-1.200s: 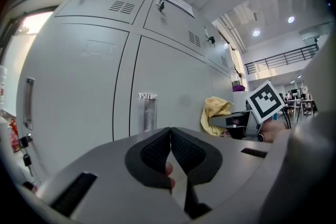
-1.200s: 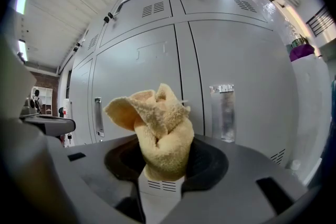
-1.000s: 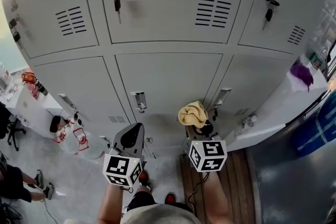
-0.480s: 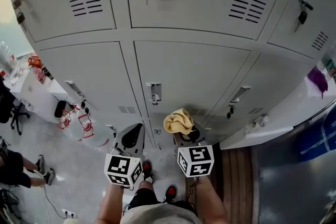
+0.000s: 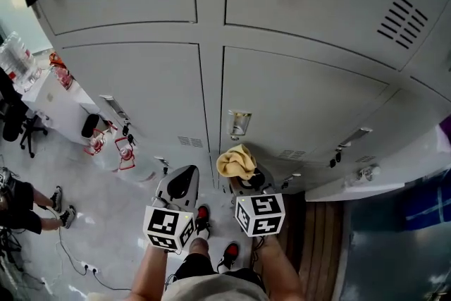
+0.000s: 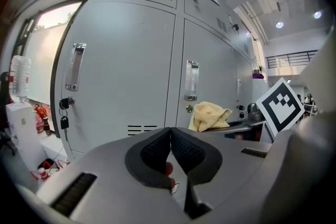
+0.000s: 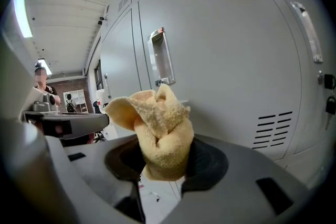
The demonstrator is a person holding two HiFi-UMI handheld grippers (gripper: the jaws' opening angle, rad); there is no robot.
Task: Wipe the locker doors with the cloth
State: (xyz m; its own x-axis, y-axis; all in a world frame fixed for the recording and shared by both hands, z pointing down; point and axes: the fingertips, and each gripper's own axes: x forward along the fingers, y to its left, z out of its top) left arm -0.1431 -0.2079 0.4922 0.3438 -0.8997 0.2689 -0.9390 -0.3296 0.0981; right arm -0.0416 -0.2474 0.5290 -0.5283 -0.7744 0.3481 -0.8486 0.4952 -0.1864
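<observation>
Cloth (image 7: 157, 134): yellow terry, bunched into a wad between the pads of your right tongs (image 7: 165, 162). The jaws are clamped on its lower part, and the loose folds stand up above them. In the head view, the cloth lies in front of the lower row of locker doors (image 5: 296, 106), just below the recessed handle (image 5: 239, 123) of the middle lower door. No view settles whether the cloth touches the door.

Right tongs: you hold them to the right of the left pair, pointed toward the lockers. Their marker cube (image 5: 259, 213) is on the near end, facing up at the head camera.

Left tongs (image 6: 169, 145): the jaws are pressed together, the dark pads meet at their tips, and nothing is between them. These tongs point toward the lower lockers, left of the cloth and apart from it.

Lockers: grey metal doors in two rows. In the left gripper view, a set of vent slots (image 6: 142, 129) sits low on one lower door. Keys (image 6: 63, 113) hang from the lock at that door's left edge.

Floor (image 5: 106, 222): pale and glossy. Your red shoes (image 5: 203, 215) show between and below the two pairs of tongs.
</observation>
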